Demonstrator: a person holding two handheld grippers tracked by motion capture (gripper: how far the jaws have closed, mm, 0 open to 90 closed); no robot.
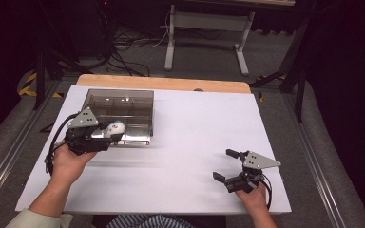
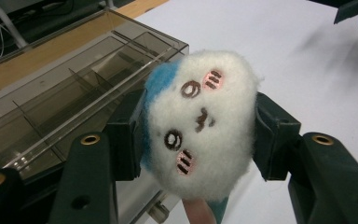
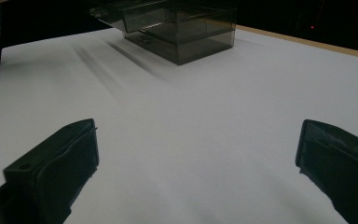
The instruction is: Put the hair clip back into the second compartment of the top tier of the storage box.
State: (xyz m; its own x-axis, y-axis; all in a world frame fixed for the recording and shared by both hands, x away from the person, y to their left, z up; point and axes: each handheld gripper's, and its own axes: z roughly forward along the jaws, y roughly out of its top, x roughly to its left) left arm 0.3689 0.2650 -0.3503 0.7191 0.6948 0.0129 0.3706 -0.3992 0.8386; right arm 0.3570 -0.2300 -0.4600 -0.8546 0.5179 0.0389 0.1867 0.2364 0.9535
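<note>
A small white plush toy (image 2: 200, 126) with a blue patch and a stitched face is squeezed between the jaws of my left gripper (image 1: 108, 135), which is shut on it. In the high view the toy (image 1: 116, 127) hangs at the front edge of a smoky clear plastic box (image 1: 119, 102) with divided compartments, at the table's left. The left gripper view shows the box's dividers (image 2: 74, 93) just behind the toy. My right gripper (image 1: 228, 166) rests near the table's front right, open, nothing between its jaws. From the right gripper view the box (image 3: 182, 28) stands far off.
The table top is a white sheet (image 1: 195, 133) with a wooden strip (image 1: 161, 83) along its far edge. Beyond it are a white desk frame (image 1: 204, 33) and cables (image 1: 123, 47) on the floor. A metal rail (image 1: 4, 156) runs along the left side.
</note>
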